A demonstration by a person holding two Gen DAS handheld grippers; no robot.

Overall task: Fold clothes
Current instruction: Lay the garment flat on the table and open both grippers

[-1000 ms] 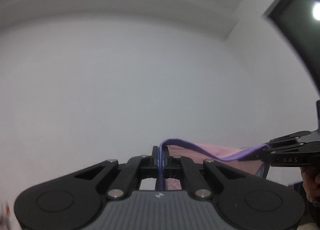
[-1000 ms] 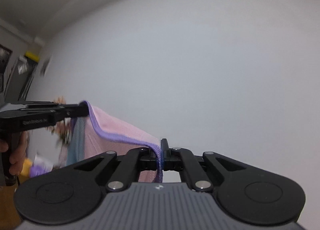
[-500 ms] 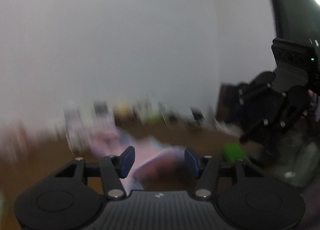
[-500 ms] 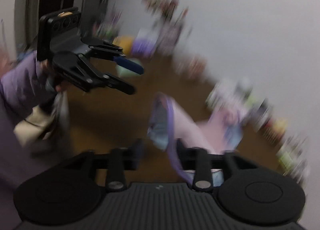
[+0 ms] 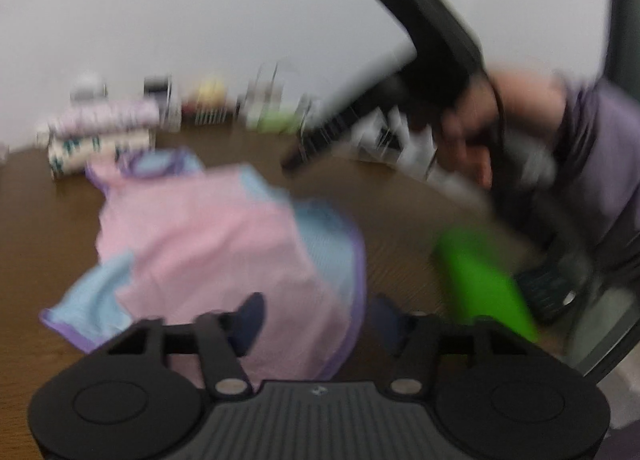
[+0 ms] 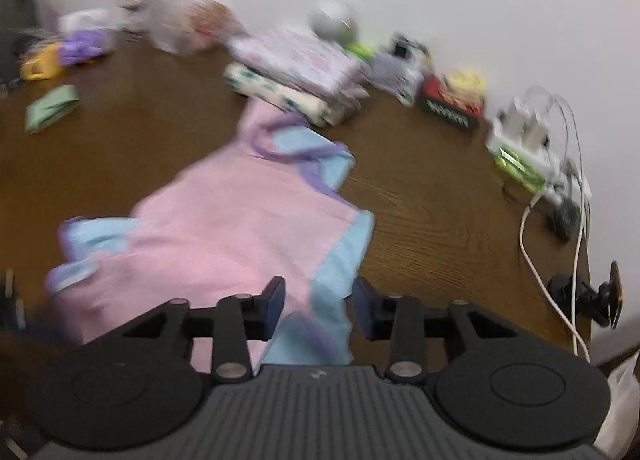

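while the shirt (image 6: 240, 216) is lying on the table (image 6: 432, 212), the left gripper (image 5: 316, 318) and right gripper (image 6: 318, 300) are hovering with jaws wide, gripping nothing.

Left hand-held gripper (image 5: 316, 316) and right hand-held gripper (image 6: 318, 302) both gape, holding nothing

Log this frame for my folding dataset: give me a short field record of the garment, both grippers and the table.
garment: pink top with light blue panels and purple trim, lying spread but rumpled
surface: brown wooden table
left gripper: open, holding nothing, over the garment's near edge
right gripper: open, holding nothing, over the garment's near edge
behind garment: stack of folded clothes
image quality: motion blur in both views
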